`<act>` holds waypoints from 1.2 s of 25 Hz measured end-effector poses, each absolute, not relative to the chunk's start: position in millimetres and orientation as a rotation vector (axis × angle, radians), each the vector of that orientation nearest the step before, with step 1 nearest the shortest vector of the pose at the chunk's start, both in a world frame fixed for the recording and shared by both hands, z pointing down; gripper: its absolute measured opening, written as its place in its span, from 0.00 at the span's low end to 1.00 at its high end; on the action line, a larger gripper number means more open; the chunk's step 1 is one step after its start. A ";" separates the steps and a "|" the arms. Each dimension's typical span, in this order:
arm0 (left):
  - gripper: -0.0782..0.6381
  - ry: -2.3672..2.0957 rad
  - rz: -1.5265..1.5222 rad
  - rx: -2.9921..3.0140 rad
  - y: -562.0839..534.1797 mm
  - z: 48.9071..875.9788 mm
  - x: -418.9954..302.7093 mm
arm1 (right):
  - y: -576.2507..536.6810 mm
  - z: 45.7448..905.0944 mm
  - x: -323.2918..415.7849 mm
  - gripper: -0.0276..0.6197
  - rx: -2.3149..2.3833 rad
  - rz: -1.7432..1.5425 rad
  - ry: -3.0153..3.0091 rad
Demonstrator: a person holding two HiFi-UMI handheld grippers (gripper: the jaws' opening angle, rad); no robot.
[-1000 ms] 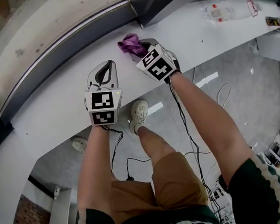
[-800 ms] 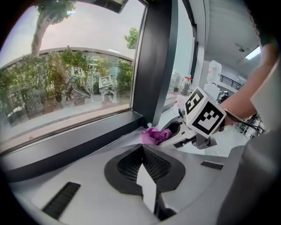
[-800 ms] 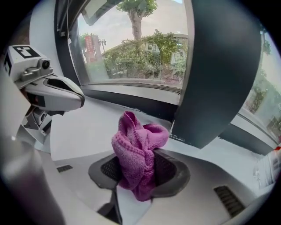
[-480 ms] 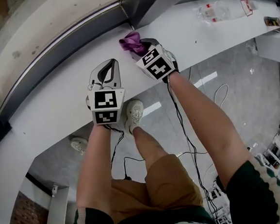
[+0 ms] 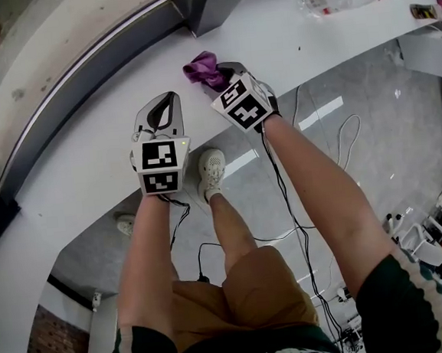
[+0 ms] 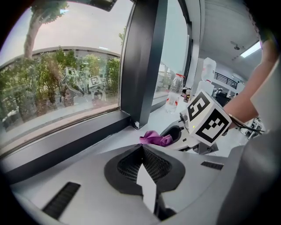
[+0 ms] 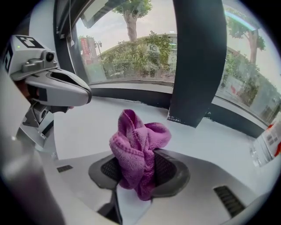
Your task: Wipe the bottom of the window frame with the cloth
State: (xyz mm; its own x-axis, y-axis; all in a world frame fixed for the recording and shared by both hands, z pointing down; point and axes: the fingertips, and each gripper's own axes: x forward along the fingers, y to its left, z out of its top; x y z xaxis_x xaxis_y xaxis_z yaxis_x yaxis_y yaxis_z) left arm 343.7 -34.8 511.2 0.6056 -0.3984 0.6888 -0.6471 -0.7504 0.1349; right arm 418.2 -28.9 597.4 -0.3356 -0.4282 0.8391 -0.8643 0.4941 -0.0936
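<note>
A crumpled purple cloth [image 7: 137, 147] is pinched between the jaws of my right gripper [image 5: 223, 73], bunched up above the white sill [image 5: 87, 145]. In the head view the cloth [image 5: 203, 67] pokes out toward the dark bottom rail of the window frame [image 5: 96, 71], a short way from the dark upright post [image 7: 195, 61]. My left gripper [image 5: 163, 111] hovers over the sill to the left, jaws shut with nothing between them. The left gripper view shows the cloth [image 6: 154, 138] ahead and the bottom rail [image 6: 66, 143] to the left.
A clear plastic bottle [image 5: 327, 0] lies on the sill at the far right, with small items [image 5: 428, 11] beyond it. The sill's front edge drops to a floor with cables [image 5: 349, 149]. The person's foot [image 5: 211, 173] stands below.
Both grippers have shifted slightly left along the sill with the cloth still held. The person's foot has stepped a little forward.
</note>
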 end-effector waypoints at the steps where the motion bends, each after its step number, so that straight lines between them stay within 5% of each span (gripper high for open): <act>1: 0.12 -0.830 0.928 2.464 -32.3 512.8 345.4 | -25.9 597.0 419.0 0.30 1.070 0.701 -1.949; 30: 0.12 -0.814 0.931 2.429 5.3 521.0 310.8 | 13.3 598.2 418.7 0.30 1.216 0.784 -1.825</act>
State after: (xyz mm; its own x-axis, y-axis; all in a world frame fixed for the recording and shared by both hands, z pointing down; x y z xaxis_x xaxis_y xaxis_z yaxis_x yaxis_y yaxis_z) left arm 310.8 5.3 521.0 0.6059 -0.3711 0.7037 -0.6475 -0.7439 0.1652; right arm 418.7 13.3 598.2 -0.2274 -0.4458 0.8658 -0.9350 0.3485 -0.0662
